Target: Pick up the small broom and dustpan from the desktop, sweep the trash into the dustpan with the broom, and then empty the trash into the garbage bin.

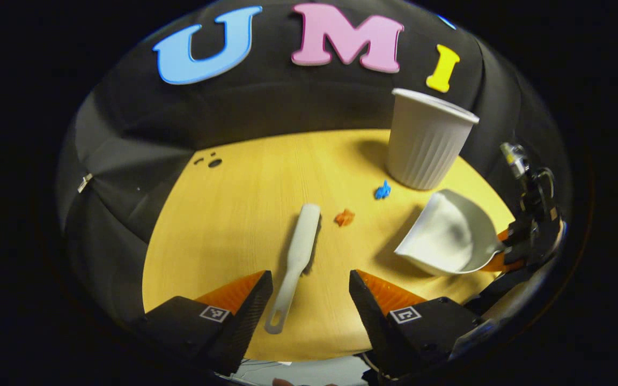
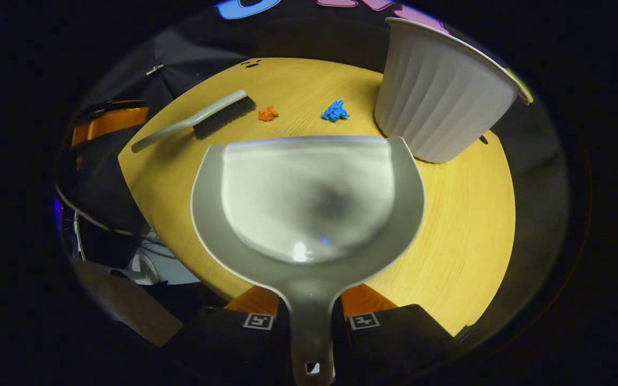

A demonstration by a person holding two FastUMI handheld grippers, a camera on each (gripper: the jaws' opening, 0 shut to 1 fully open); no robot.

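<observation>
Left gripper view: left claw (image 1: pixel 310 292) spread wide, holding nothing, its fingers either side of the small broom (image 1: pixel 296 262) handle. Broom lies flat on the yellow tabletop (image 1: pixel 234 214), long axis near-to-far, handle loop near, bristle head far. Right gripper view: right claw (image 2: pixel 309 316) clamped on the dustpan (image 2: pixel 309 203) handle, pan mouth pointing far, handle end cut off at the bottom edge. Two trash scraps: one orange (image 2: pixel 267 113), one blue (image 2: pixel 335 111), between broom and garbage bin (image 2: pixel 438 91). One white ribbed bin, far right, top cropped.
</observation>
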